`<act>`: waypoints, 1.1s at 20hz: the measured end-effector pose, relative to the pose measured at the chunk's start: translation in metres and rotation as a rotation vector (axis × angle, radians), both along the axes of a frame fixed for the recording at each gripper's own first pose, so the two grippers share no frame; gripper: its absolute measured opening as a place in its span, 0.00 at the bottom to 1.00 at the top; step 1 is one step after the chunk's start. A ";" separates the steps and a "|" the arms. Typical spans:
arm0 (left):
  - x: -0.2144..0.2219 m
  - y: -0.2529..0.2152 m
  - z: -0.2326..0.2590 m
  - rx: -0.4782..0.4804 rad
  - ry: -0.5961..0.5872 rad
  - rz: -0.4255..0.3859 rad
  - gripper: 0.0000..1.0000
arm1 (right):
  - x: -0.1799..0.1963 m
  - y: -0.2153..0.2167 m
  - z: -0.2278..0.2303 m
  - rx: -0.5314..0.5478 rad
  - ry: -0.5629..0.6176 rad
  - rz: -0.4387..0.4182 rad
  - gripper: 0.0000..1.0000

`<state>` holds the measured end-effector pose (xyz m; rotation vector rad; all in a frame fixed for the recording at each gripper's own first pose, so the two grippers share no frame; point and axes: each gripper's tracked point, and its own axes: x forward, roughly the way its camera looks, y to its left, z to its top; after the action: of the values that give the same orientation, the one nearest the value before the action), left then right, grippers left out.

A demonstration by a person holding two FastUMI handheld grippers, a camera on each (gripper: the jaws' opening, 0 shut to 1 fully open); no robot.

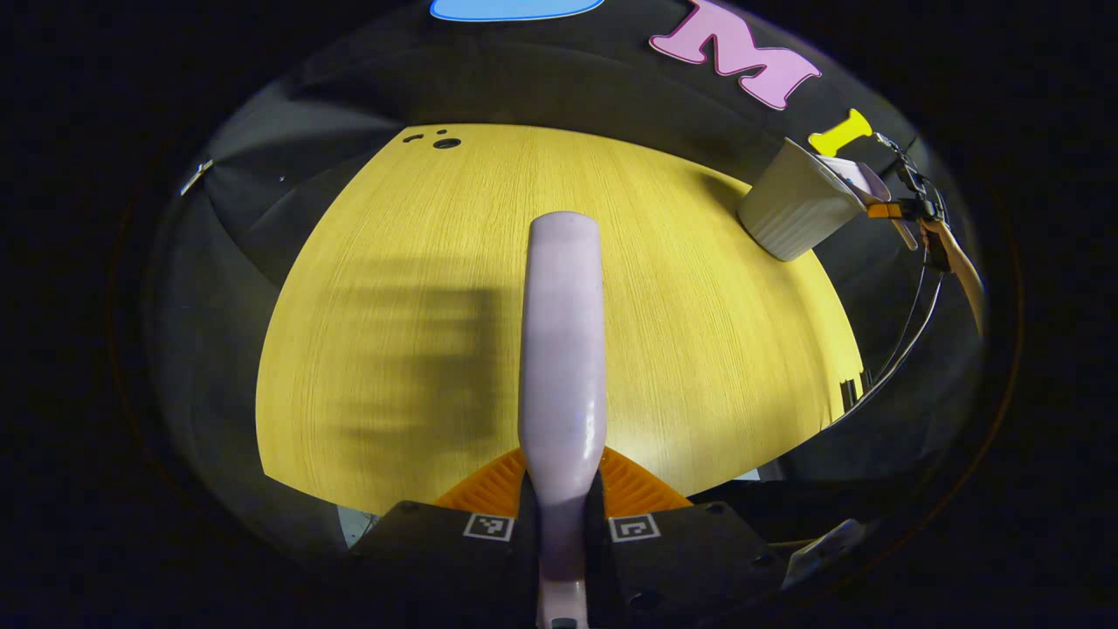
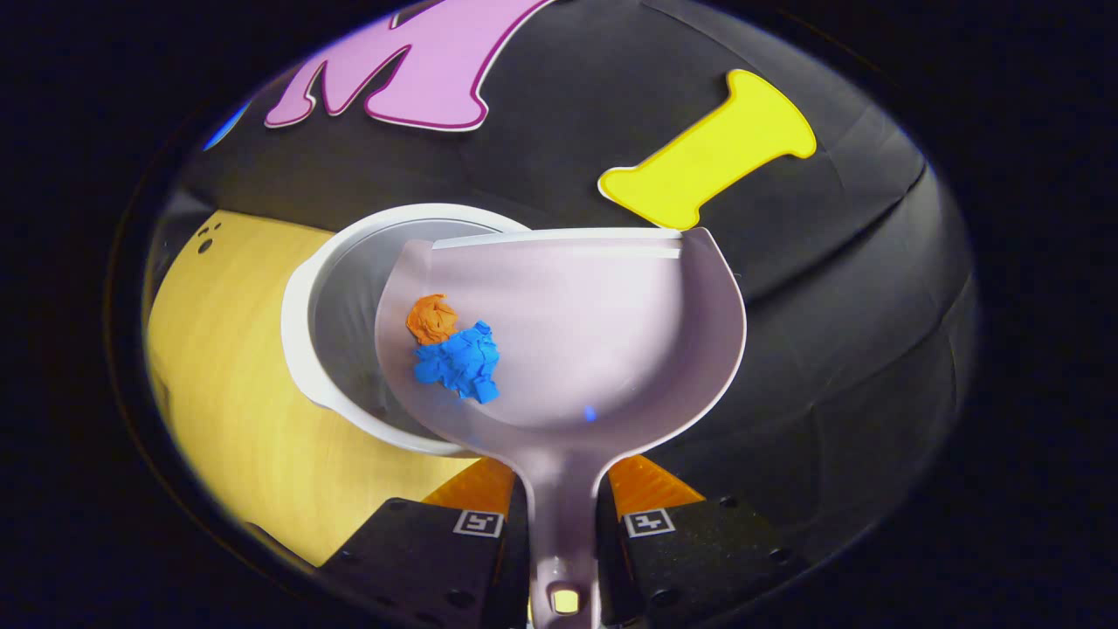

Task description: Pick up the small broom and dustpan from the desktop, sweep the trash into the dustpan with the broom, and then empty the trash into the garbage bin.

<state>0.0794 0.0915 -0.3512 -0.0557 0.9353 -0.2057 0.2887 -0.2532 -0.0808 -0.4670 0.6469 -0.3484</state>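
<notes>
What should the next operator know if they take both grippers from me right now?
Left gripper: shut on the broom handle, held over the wooden desktop.
Right gripper: shut on the dustpan handle; the pan hovers partly over the open white garbage bin.
Done: the orange scrap and blue scrap lie in the pan.
Left: tip the pan so both scraps drop into the bin; they sit toward the bin side, so a tilt that way should probably do.

Pale lilac dustpan (image 2: 576, 332) holding blue (image 2: 458, 362) and orange scraps (image 2: 431, 318) tilts over the white bin (image 2: 301, 349).
</notes>
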 end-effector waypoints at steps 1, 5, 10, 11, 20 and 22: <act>0.001 -0.004 -0.002 -0.002 0.004 -0.003 0.25 | 0.001 -0.001 0.002 -0.058 0.001 0.009 0.35; -0.001 -0.010 -0.007 0.005 0.014 -0.020 0.25 | 0.008 -0.002 0.019 -0.324 0.010 0.061 0.35; -0.002 -0.015 -0.009 0.027 0.024 -0.053 0.25 | 0.005 -0.005 0.031 -0.562 0.042 0.085 0.35; -0.002 -0.016 -0.008 0.024 0.025 -0.054 0.25 | 0.008 -0.004 0.032 -0.635 0.055 0.104 0.36; -0.003 -0.011 -0.014 0.018 0.044 -0.041 0.25 | -0.011 -0.001 0.072 -1.014 0.125 0.205 0.35; -0.004 -0.010 -0.014 0.014 0.045 -0.035 0.25 | -0.009 -0.007 0.071 -1.053 0.138 0.222 0.35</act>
<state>0.0756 0.0814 -0.3655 -0.0309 0.9827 -0.2307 0.2799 -0.2604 -0.0093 -1.5661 0.4965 -0.4320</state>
